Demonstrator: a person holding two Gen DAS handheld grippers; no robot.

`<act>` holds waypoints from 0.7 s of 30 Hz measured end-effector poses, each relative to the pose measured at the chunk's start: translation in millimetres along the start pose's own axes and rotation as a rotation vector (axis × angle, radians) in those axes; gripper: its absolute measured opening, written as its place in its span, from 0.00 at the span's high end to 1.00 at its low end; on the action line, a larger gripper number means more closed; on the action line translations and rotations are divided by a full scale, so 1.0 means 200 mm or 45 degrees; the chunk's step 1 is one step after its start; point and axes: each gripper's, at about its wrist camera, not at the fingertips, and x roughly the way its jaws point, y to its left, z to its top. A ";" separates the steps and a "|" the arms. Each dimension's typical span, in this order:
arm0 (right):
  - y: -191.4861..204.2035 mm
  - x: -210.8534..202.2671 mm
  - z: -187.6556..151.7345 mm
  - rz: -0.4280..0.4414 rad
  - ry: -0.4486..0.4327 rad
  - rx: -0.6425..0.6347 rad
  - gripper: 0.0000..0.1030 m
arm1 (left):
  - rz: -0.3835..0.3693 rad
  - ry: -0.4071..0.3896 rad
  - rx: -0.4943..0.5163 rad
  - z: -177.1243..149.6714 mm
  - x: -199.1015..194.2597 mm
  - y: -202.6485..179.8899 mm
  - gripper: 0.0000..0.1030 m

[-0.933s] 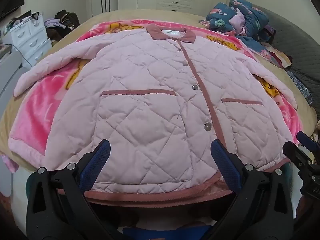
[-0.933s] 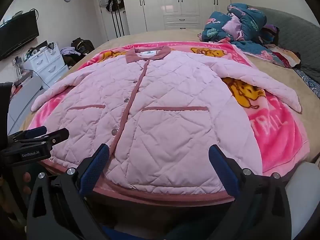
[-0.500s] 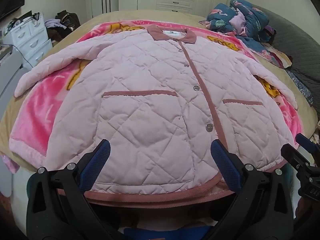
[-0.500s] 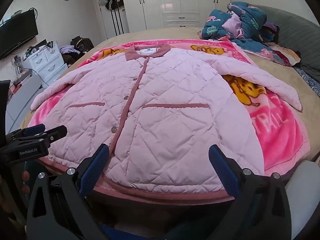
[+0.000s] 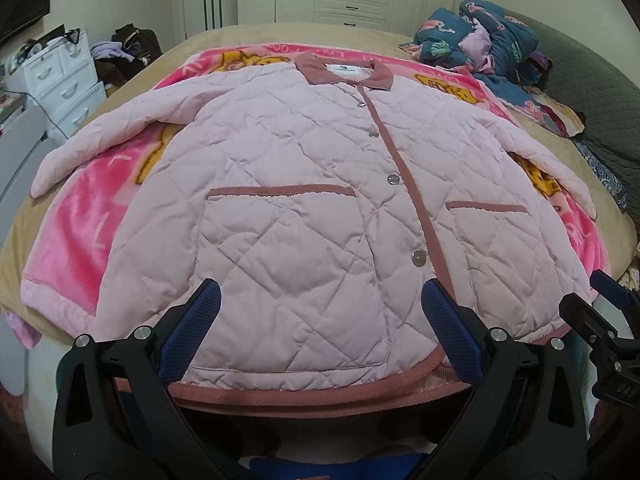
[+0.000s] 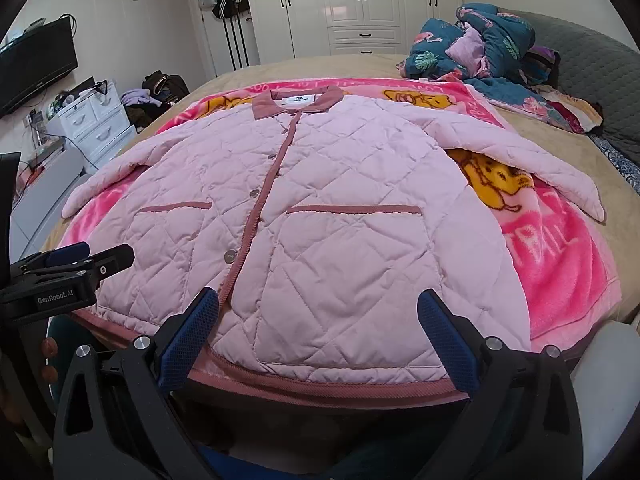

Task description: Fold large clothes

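A pale pink quilted jacket point(image 5: 304, 200) with dusty-rose collar, placket and hem lies flat and buttoned, front up, sleeves spread, on a bright pink cartoon blanket point(image 5: 80, 240) on the bed; it also shows in the right wrist view point(image 6: 340, 208). My left gripper point(image 5: 320, 312) is open and empty, its fingers over the hem's left half. My right gripper point(image 6: 318, 316) is open and empty over the hem's right half. Each gripper shows at the edge of the other's view: the right one point(image 5: 600, 312), the left one point(image 6: 76, 268).
A heap of dark floral bedding point(image 5: 480, 44) lies at the bed's far right. A white drawer unit point(image 5: 60, 80) and clothes stand left of the bed. White wardrobes point(image 6: 360, 4) line the back wall. A TV point(image 6: 36, 64) hangs left.
Both grippers have eased slightly closer to and lower over the jacket's hem. The jacket has not moved.
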 end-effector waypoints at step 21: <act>0.00 0.00 -0.01 -0.006 0.002 0.001 0.04 | 0.009 -0.005 0.003 -0.01 0.00 -0.01 0.09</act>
